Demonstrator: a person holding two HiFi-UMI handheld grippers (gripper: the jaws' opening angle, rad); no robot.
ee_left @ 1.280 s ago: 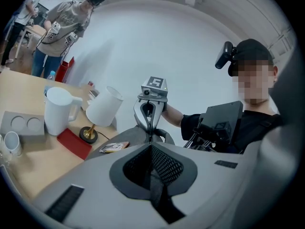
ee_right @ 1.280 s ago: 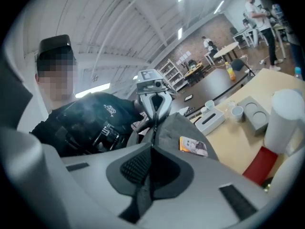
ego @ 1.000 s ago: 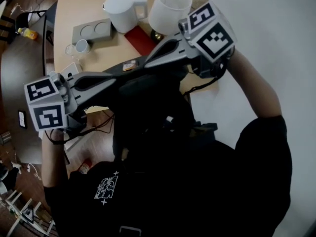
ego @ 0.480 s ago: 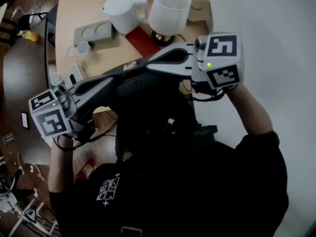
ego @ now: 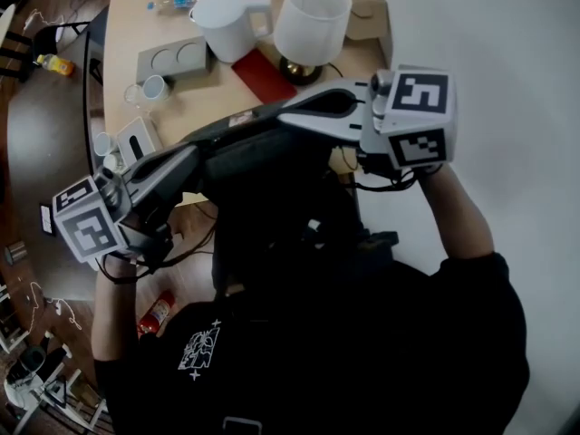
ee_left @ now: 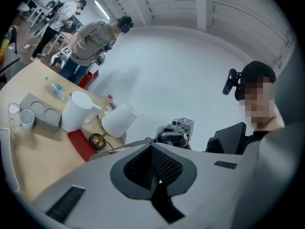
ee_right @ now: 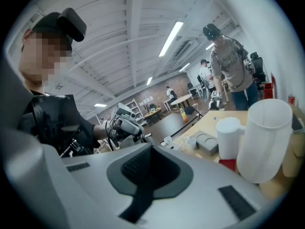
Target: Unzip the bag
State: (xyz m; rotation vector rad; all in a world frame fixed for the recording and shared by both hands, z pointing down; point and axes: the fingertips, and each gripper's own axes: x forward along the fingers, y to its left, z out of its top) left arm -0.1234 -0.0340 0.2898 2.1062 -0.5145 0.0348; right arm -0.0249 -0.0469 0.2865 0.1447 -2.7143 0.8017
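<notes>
The left gripper [ee_left: 151,148] is seen clenched, its jaws pressed together, and nothing can be made out between them. The right gripper [ee_right: 151,149] is likewise clenched, and no object can be told between its jaws. In the head view the two are held with their tips turned toward each other, close together, just over the top of the bag [ego: 263,166]. The black bag is found before the person's shirt [ego: 317,361], between the two arms. Its zip cannot be made out against the dark cloth, and whether either tip touches the bag cannot be told.

Beyond the bag a table [ego: 181,107] is seen. On it a white jug [ego: 227,21] and a white lamp [ego: 313,16] are set side by side, with a red pad [ego: 263,72] laid just before them. A grey block [ego: 172,59] with two round hollows is placed left of the jug, with a cup [ego: 154,86] near it. In the left gripper view a second person [ee_left: 93,39] is shown standing past the table's far end.
</notes>
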